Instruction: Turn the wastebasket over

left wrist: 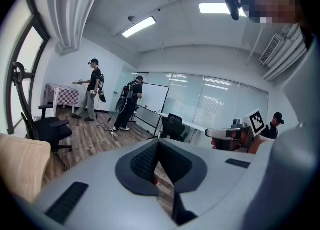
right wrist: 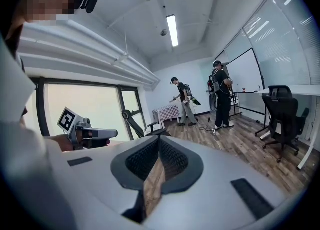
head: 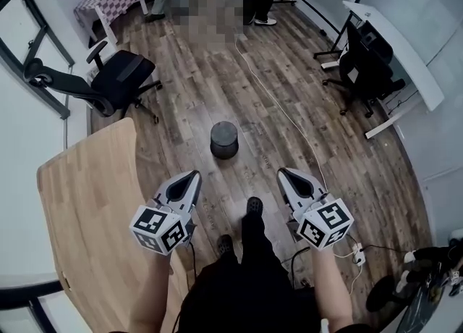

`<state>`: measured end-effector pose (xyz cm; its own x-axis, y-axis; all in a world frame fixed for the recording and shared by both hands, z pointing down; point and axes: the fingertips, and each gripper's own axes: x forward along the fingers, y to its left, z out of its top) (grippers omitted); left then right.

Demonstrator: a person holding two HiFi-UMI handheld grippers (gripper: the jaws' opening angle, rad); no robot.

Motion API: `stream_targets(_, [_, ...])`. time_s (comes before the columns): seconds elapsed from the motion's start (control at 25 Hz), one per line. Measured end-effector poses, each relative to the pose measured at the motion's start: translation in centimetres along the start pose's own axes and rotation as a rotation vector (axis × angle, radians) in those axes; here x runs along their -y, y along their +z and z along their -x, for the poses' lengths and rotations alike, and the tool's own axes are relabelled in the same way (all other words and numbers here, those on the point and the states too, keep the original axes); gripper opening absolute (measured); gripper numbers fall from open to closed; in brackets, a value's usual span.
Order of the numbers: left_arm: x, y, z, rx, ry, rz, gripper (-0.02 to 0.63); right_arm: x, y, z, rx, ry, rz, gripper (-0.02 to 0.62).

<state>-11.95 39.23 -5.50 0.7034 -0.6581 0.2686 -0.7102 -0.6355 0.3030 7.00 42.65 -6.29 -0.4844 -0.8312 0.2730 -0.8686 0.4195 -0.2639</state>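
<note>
Closed jaws, both short of the bin (head: 224, 140)

Left gripper (head: 194, 174), jaws together and empty, hangs left of the bin, nearer the camera. Right gripper (head: 282, 172), likewise closed on nothing, hangs to its right; neither touches it.

Bright, even light comes from white ceiling light strips (left wrist: 140, 26) that glare a little in both gripper views. Below and left of one strip (right wrist: 172, 30), the window (right wrist: 80, 109) is blown out to pale cream. Shadows on the wood floor (head: 217, 71) are faint and soft. Straight lines bow toward every edge, and dark rounded corners frame the gripper views. The left tongs (left wrist: 158, 144) and right tongs (right wrist: 159, 138) show soft, unfocused grey shells up close.
</note>
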Motion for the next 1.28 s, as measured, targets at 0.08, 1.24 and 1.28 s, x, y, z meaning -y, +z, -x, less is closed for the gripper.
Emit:
stream_targets(0.08, [-0.5,0.3,-1.2,-0.008,0.012,0.003,0.015,1.0,0.4,-1.1,-0.006,0.011,-0.001,0.034])
stream_targets(1.24, [-5.7,1.9,-19.1,-0.110,0.278,0.103,0.015,18.5,2.6,-17.3,-0.182,0.269,-0.053,0.034])
stream_targets(1.28, [-5.9,1.5,-19.2,-0.118,0.280,0.113,0.015,18.4,2.2,-17.6,-0.194,0.274,-0.056,0.034])
